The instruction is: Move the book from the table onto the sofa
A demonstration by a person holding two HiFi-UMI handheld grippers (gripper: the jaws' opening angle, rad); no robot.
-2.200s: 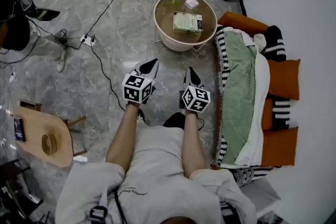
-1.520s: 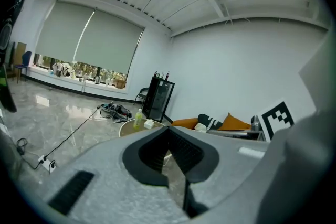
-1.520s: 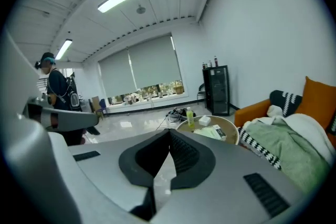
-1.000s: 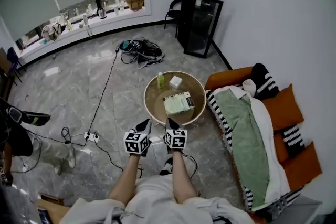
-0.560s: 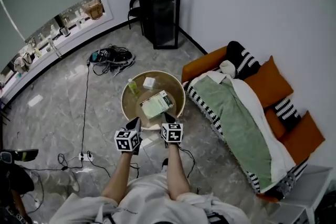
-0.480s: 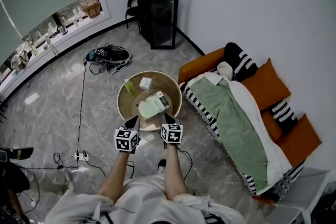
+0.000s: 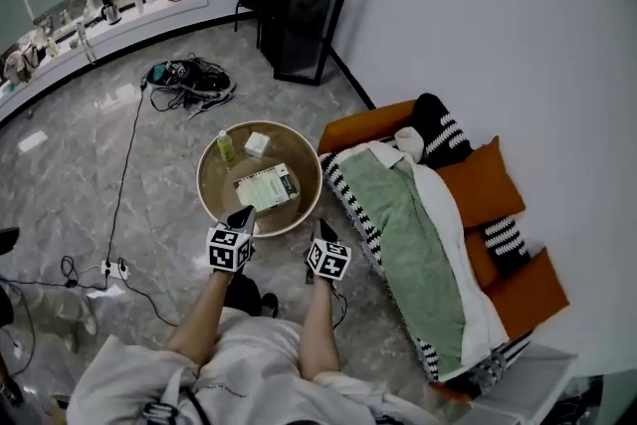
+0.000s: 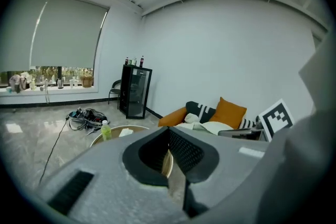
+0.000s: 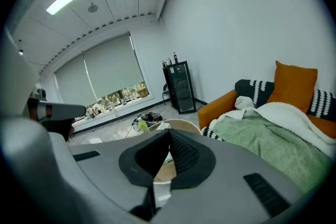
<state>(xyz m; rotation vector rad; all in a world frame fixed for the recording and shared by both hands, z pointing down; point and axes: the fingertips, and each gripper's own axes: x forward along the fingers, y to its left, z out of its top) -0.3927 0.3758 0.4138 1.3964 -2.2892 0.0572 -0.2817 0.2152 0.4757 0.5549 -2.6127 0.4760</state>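
The book [image 7: 267, 186], pale green and white, lies flat on the round beige table [image 7: 212, 199] in the head view. My left gripper [image 7: 242, 216] is shut and empty, with its tip over the table's near rim, just short of the book. My right gripper [image 7: 321, 230] is also shut and empty, and hangs off the table's near right edge, between table and sofa. The orange sofa [image 7: 354, 127] with a green blanket [image 7: 403, 224] runs along the right. In the two gripper views the shut jaws hide the book; the left gripper [image 8: 168, 130] and right gripper [image 9: 169, 134] both point at the table.
A green bottle [image 7: 226, 146] and a small white box [image 7: 257, 143] stand at the table's far side. Striped and orange cushions [image 7: 480, 182] line the sofa's back. A black cabinet [image 7: 304, 10] stands by the wall, and cables [image 7: 184, 80] lie on the floor.
The head view has swung, so table and sofa sit further left and lower. Both grippers have come up to the table's near rim and spread apart, the right one drifting toward the sofa.
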